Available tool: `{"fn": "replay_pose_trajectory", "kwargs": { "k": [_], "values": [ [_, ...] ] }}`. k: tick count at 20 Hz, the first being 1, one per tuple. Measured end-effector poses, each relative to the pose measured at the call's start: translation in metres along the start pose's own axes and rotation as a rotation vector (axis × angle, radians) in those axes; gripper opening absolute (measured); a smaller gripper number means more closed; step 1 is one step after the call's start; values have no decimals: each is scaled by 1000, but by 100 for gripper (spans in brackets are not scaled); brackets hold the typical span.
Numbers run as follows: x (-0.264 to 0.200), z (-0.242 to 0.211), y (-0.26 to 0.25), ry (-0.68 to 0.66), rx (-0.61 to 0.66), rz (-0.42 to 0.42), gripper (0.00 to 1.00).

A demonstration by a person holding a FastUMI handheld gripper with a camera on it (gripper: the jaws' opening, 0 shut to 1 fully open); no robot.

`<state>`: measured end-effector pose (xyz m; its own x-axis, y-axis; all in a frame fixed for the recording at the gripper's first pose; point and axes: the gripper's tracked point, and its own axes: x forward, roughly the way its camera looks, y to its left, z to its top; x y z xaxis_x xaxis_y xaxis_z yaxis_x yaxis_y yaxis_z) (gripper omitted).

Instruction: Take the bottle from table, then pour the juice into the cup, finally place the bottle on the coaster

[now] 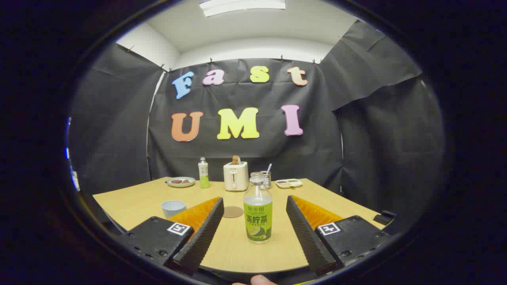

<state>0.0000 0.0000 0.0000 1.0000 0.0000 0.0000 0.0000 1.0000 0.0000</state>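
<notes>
Green-labelled, the bottle (258, 209) stands upright on the wooden table (130, 202), in the gap between the fingers and touching neither one. The gripper (253, 217) is spread wide and level, pointing straight across the table. Just beyond the left finger's tip lies the round coaster (233, 212), and the pale cup (173, 208) stands to the left of that finger. A fingertip (259, 280) of the person shows beneath the gripper

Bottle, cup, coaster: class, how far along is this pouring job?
Nothing looks done yet. The bottle stands upright on the table, between the open fingers of the hand-held gripper, not gripped. Left: grasp it, pour into the cup, set it on the coaster.
</notes>
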Motion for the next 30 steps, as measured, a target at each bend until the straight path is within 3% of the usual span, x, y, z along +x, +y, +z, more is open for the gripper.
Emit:
{"fn": "replay_pose_trajectory", "kwargs": {
  "k": [15,30],
  "values": [
    [11,6,23,-6,-31,34,100],
    [21,-5,15,20,-56,15,100]
  ]
}}
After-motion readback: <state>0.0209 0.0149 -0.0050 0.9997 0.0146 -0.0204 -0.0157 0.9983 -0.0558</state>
